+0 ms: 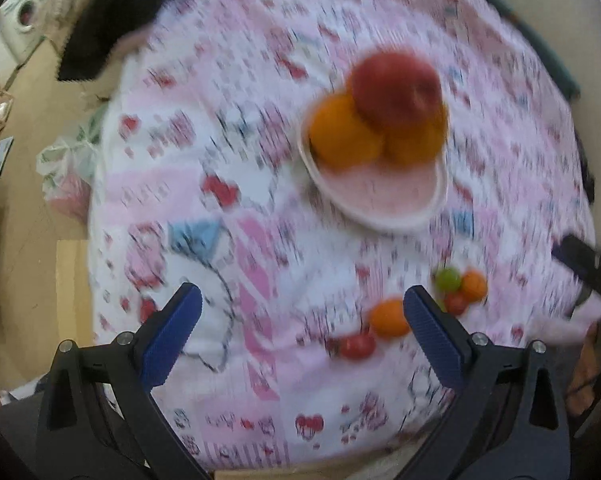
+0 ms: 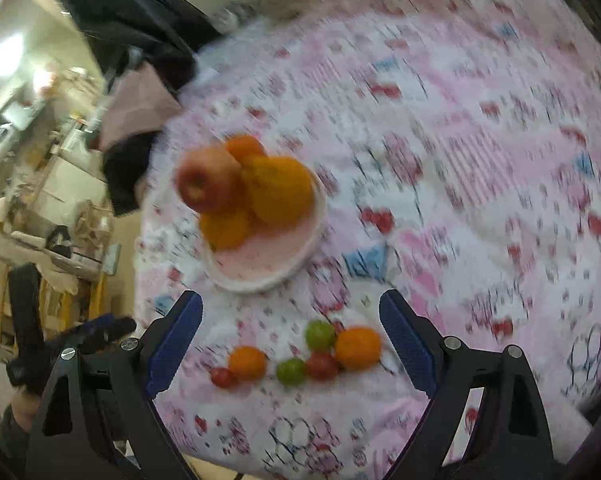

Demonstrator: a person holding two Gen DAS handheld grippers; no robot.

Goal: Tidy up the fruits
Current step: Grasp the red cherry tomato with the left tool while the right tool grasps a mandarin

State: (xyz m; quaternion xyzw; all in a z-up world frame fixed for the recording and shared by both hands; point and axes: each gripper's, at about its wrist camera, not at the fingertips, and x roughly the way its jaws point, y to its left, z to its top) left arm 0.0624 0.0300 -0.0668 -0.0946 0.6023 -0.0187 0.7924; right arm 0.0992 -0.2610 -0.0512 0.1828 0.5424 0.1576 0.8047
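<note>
With both the left gripper [image 1: 302, 312] and right gripper [image 2: 290, 318] hovering fingers apart and empty, the small loose orange, red and green fruits [image 2: 300, 354] on the pink patterned table [image 2: 460, 160] could roll away if nudged, and the red apple [image 2: 206, 182] could topple off the oranges heaped on the white-rimmed pink plate [image 2: 260, 268].

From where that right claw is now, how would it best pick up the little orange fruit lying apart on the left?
Close across the small orange at its widest middle, coming from above. It is round, with a red tomato touching its lower left, so set the right gripper fingers on the free sides.
</note>
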